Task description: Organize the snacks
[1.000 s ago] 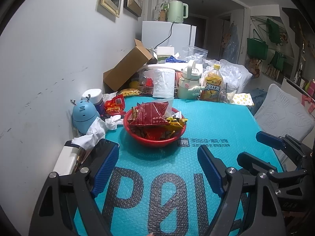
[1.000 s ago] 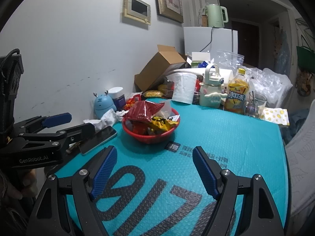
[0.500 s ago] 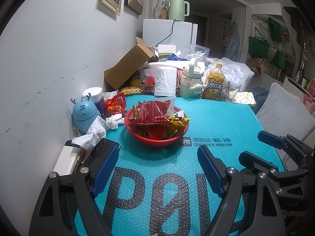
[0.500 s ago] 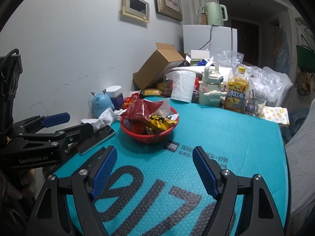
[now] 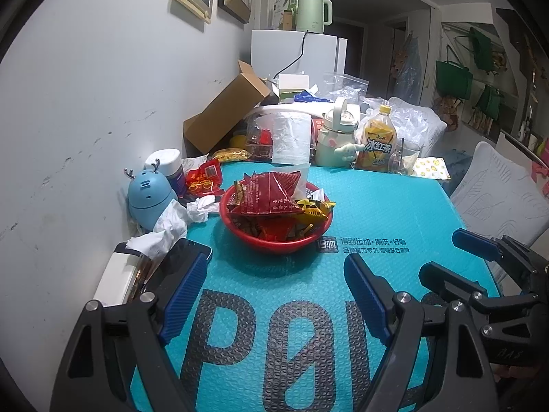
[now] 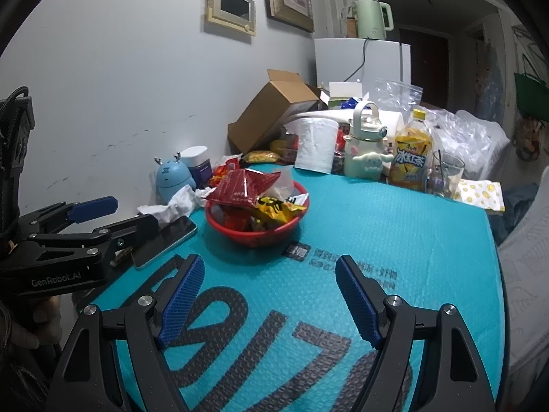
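Observation:
A red bowl [image 5: 271, 240] [image 6: 254, 235] stands on the teal table mat [image 5: 377, 213], heaped with snack packets: a big red packet [image 5: 271, 194] [image 6: 240, 189] on top and yellow ones [image 5: 314, 207] [image 6: 278, 207] beside it. Another red snack packet [image 5: 204, 178] lies left of the bowl by the wall. My left gripper [image 5: 276, 281] is open and empty, short of the bowl. My right gripper [image 6: 269, 286] is open and empty too, also short of the bowl. The right gripper shows in the left wrist view [image 5: 456, 257], and the left gripper in the right wrist view [image 6: 113, 214].
A phone [image 6: 164, 238], crumpled tissues [image 5: 164, 226], a blue deer-shaped gadget [image 5: 149, 197] and a jar [image 5: 170, 168] crowd the wall side. At the back stand a cardboard box [image 5: 226, 110], a paper roll [image 5: 290, 137], a white bottle [image 5: 334, 137], an iced tea bottle [image 5: 377, 142] and a glass [image 6: 444, 173].
Both views have shifted slightly, with the bowl drifting a little lower and left in the right wrist view. Both grippers stay open and empty.

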The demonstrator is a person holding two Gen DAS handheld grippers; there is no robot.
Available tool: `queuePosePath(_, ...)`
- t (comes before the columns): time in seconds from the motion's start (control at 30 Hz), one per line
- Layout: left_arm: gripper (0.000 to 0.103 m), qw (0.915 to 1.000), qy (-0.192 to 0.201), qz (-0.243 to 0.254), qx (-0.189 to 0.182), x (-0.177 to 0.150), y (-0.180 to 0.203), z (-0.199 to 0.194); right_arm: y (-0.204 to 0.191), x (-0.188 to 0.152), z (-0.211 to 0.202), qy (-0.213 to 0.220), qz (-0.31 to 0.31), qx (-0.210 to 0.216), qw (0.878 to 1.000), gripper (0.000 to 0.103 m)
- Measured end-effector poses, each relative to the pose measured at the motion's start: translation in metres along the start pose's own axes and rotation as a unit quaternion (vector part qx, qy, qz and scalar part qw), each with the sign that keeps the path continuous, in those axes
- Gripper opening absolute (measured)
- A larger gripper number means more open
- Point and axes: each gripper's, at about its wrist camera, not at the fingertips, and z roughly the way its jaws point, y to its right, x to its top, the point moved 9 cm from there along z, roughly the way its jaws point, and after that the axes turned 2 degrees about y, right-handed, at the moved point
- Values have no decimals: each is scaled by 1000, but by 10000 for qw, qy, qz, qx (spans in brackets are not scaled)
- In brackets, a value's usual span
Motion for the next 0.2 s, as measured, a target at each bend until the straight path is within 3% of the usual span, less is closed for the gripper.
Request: queuePosePath(0.2, 82, 10000, 8, -10, -14, 0, -1, 0, 3, -1, 0, -66, 83, -154, 9998, 80)
